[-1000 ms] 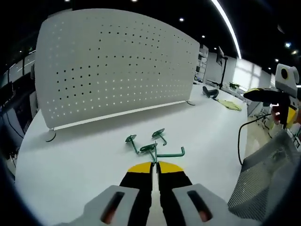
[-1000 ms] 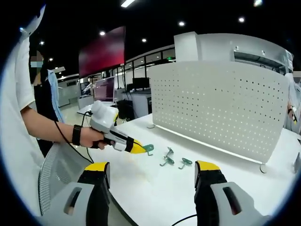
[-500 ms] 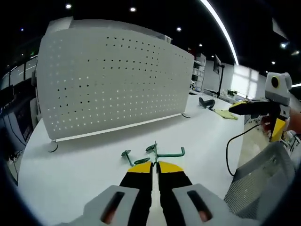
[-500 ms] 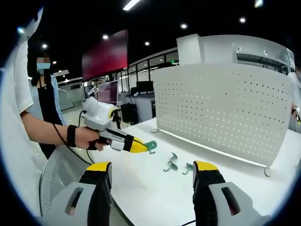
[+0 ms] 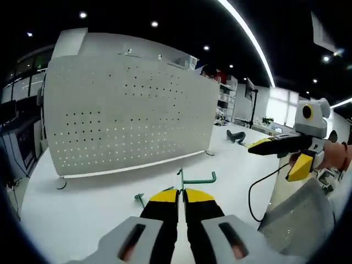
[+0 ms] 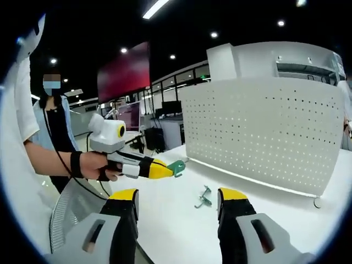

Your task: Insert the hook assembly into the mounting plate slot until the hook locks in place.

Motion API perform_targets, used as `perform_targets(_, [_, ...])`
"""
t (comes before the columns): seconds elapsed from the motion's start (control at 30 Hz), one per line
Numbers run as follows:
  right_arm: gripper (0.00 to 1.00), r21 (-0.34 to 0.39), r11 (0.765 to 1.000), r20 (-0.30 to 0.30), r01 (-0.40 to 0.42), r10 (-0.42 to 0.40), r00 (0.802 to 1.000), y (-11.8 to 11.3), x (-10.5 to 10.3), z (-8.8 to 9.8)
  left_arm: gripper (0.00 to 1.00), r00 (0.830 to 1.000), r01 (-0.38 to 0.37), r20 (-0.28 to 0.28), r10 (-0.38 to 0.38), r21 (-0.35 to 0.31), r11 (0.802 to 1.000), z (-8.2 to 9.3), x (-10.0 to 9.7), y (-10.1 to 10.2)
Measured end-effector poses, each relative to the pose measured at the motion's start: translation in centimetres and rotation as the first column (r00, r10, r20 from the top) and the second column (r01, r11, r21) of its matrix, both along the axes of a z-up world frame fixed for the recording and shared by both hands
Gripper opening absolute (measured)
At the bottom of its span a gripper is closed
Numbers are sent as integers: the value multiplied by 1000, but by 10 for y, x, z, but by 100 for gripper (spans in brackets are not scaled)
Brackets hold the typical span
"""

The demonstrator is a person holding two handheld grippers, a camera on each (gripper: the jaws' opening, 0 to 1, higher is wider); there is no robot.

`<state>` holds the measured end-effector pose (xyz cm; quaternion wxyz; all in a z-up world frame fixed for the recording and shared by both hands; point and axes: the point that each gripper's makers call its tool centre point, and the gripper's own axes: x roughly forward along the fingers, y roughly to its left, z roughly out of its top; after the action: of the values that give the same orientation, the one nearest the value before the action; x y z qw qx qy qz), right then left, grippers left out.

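My left gripper (image 5: 181,193) is shut on a green hook (image 5: 198,179), held in the air above the white table (image 5: 82,209). The right gripper view has that gripper (image 6: 163,170) coming in from the left, the green hook (image 6: 177,166) at its yellow tips. The white perforated mounting plate (image 5: 132,110) stands upright across the table, a good way beyond the hook; it is also the plate (image 6: 264,132) on the right. Loose green hooks (image 6: 203,197) lie on the table, one hook (image 5: 139,196) just left of my jaws. My right gripper (image 6: 177,198) is open and holds nothing; it appears as the gripper (image 5: 280,155) at right.
A grey mesh chair back (image 5: 297,220) and a black cable (image 5: 252,190) sit at the table's right edge. Dark objects (image 5: 236,135) lie on the far end. A person (image 6: 55,126) stands behind the hand with the left gripper; a red screen (image 6: 124,69) hangs behind.
My left gripper has lifted the green hook off the table and up toward the plate's level. The other hooks stay on the table. The right gripper remains open.
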<state>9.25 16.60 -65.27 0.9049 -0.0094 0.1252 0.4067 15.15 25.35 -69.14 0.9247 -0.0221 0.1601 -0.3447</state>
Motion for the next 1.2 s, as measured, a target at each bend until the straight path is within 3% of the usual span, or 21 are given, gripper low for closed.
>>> perform_targets(0.4, [52,72,997,-32,-10,13,999,10,-1,5,3,997,27,69,-23,-56,998,20,-8,-9])
perform_targets(0.67, [43,109,994,-42,-19,24,999,17,-1,8,3,990,58,134,-48,-68,996,31,-14,-16])
perform_targets(1.2, [32,189,982,-61,-15,27,998,31,9,18,3,975,82,212,-64,-78,994,44,-21,-27])
